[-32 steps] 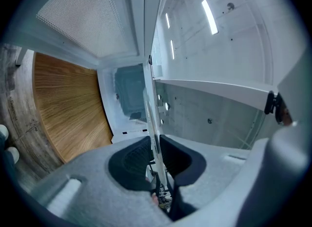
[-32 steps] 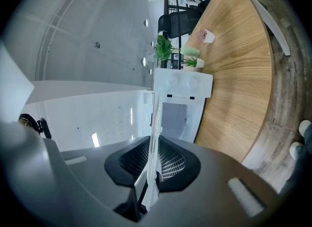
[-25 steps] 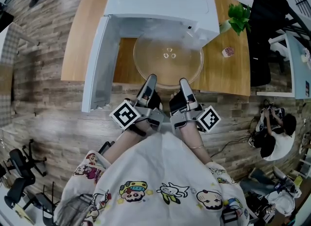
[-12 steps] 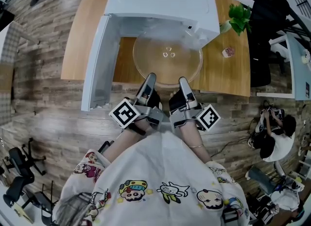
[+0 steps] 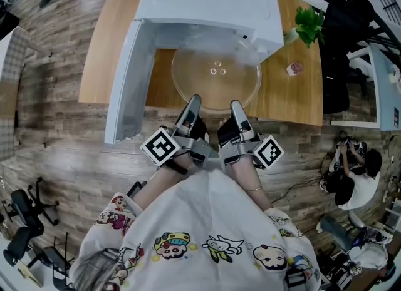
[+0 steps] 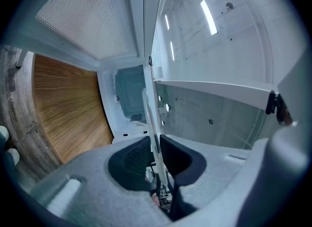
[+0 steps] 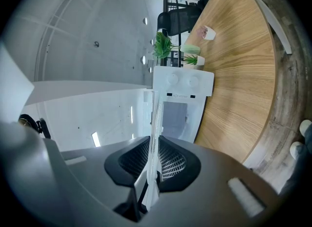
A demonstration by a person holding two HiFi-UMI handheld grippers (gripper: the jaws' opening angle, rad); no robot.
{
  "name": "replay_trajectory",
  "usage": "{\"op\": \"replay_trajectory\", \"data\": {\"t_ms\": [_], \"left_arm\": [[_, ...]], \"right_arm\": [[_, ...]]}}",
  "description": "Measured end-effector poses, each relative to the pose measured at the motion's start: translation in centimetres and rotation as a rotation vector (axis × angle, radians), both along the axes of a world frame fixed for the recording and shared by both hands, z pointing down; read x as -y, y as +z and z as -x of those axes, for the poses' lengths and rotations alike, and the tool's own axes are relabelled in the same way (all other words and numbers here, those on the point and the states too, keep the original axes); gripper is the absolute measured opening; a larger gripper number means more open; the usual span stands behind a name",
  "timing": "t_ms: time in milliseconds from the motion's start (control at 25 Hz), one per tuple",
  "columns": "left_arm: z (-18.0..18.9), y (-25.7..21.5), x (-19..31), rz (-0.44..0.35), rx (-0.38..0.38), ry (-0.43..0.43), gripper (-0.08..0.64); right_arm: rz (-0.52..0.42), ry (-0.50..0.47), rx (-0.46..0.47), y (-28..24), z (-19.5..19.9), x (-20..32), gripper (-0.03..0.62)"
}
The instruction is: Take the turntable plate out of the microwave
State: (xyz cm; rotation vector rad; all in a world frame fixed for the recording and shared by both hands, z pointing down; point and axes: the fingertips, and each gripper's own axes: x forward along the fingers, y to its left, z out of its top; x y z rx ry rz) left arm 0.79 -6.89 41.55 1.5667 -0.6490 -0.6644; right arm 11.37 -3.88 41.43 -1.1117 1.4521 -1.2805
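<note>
Nothing much has changed over the last second: the plate point(image 5: 216, 74) sits at the same spot in the centre of the head view, and the left gripper point(image 5: 193, 103) and right gripper point(image 5: 237, 105) have not shifted. It reads as a hold or pause mid-pull, not a fresh move. Both grippers are clamped on the plate's near rim, side by side. In the left gripper view the pads pinch the thin glass edge point(image 6: 148, 113) at the left gripper point(image 6: 155, 145). The right gripper view shows the same, with the rim point(image 7: 157, 118) running straight out of the right gripper point(image 7: 155, 160). The plate is clear glass with three small bumps at its middle. It lies in front of the white microwave point(image 5: 207, 2), far edge still at the cavity mouth, most of it out over the worktop point(image 5: 288, 96). Whether it rests on the wood or hangs free cannot be told. The door point(image 5: 125, 83) is swung open at the left. For the task, the plate looks nearly out; drawing it fully clear and setting it down are not yet done. The worktop is light wood, with a small plant point(image 5: 308, 22) at the upper right and a small cup point(image 5: 294, 67) below it. The floor point(image 5: 62, 158) is grey-brown planks. Office chairs point(image 5: 25, 221) stand at the lower left, and another person point(image 5: 354, 171) is at the right edge.
</note>
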Motion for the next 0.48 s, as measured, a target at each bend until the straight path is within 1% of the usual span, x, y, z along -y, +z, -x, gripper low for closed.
{"op": "replay_trajectory", "data": {"t_ms": [480], "left_arm": [[-0.05, 0.16, 0.13, -0.003, 0.006, -0.002, 0.056]], "right_arm": [[0.008, -0.004, 0.008, 0.24, -0.06, 0.12, 0.058]]}}
